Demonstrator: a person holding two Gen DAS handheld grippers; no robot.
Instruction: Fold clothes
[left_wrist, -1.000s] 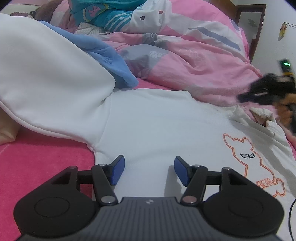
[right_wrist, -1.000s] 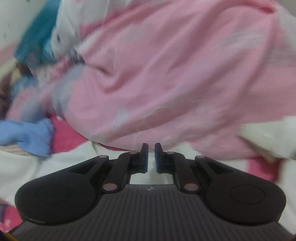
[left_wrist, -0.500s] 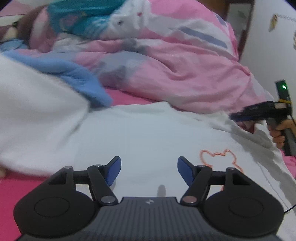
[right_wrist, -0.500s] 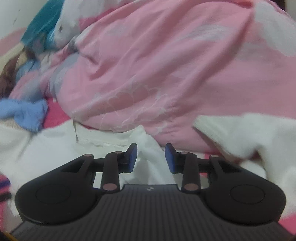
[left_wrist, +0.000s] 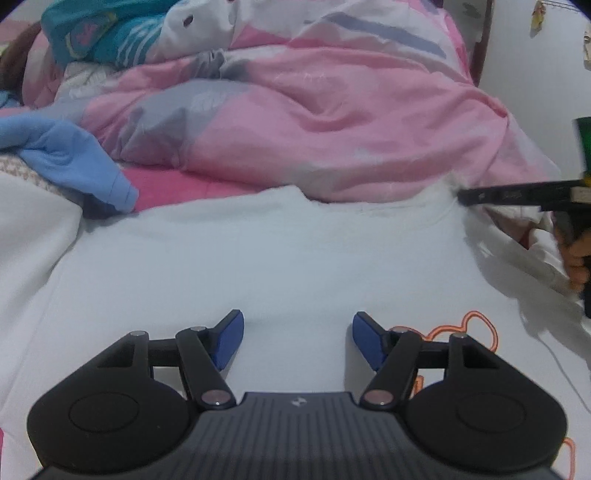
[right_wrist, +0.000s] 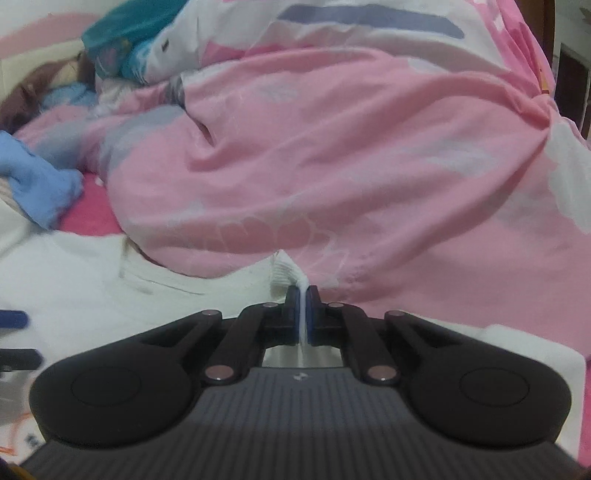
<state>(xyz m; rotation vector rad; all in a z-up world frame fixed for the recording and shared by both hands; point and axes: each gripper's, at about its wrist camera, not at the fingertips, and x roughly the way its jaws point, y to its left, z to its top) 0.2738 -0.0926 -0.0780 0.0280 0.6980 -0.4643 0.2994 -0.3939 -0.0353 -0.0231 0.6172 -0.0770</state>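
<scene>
My right tongs (right_wrist: 303, 310) have just snapped closed and now pinch a thin fold of the white shirt (left_wrist: 280, 258) at its ribbed edge, right where the pink quilt (right_wrist: 332, 166) bulges over it. My left tongs (left_wrist: 297, 339) hang open above the shirt's middle, nothing between the blue pads (left_wrist: 229, 338). The shirt lies spread flat on the bed (its orange outline print (left_wrist: 476, 328) peeks out beside my left tongs). A blue cloth (left_wrist: 74, 162) sits off to the left, apart from the shirt.
</scene>
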